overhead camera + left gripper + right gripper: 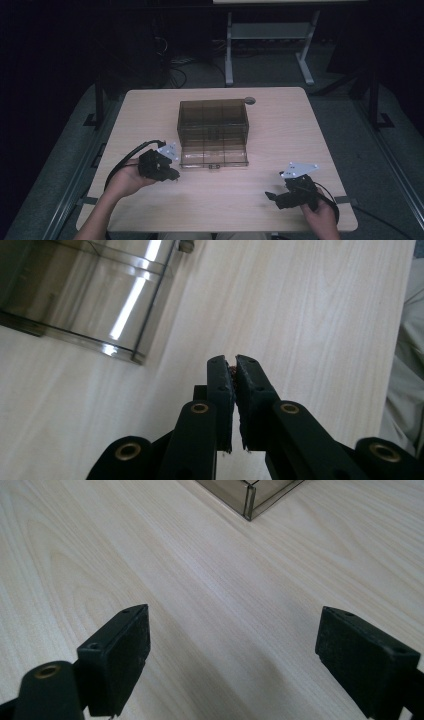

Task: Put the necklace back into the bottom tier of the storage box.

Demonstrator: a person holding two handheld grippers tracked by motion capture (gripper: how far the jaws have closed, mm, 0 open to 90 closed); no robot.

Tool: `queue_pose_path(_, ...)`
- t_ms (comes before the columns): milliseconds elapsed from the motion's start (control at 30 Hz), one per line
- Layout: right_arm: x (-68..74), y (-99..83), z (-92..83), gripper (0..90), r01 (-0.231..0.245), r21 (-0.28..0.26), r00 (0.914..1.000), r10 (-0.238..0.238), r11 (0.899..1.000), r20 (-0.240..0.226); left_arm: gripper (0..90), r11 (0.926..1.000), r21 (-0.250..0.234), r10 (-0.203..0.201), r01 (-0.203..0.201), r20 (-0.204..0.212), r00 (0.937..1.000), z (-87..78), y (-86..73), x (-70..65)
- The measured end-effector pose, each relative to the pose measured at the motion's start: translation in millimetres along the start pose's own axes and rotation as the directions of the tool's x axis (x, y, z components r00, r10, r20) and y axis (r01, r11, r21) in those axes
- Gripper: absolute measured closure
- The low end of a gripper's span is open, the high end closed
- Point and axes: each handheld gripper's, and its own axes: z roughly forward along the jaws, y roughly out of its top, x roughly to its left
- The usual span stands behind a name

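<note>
Beside a smoky transparent plastic compartment box (213,132) on a pale wooden table (280,125), the left gripper (172,175) is pinched closed and empty, while the right gripper (270,195) gapes wide, seemingly ready to grasp.

One smoky-brown transparent plastic compartment box (213,131) sits at the frame's centre on one light wooden table (280,130). Two black claws: the left claw (172,175) lower left, the right claw (270,196) lower right.
</note>
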Motion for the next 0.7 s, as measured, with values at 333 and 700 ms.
queue_pose_path(333, -0.4, 0.1, -0.8, 13.8, 0.0, -0.004, 1.0, 0.0, 1.0, -0.001, 85.1, 0.9996, 0.018, 0.022, -0.022, 0.002, 0.9998, -2.1, 15.5, 10.9)
queue_pose_path(700, -1.1, 0.1, -1.1, 13.7, 0.001, -0.007, 1.0, -0.001, 1.0, 0.0, 85.0, 0.9995, 0.021, 0.025, -0.026, 0.016, 0.9996, 0.0, 28.5, 26.7)
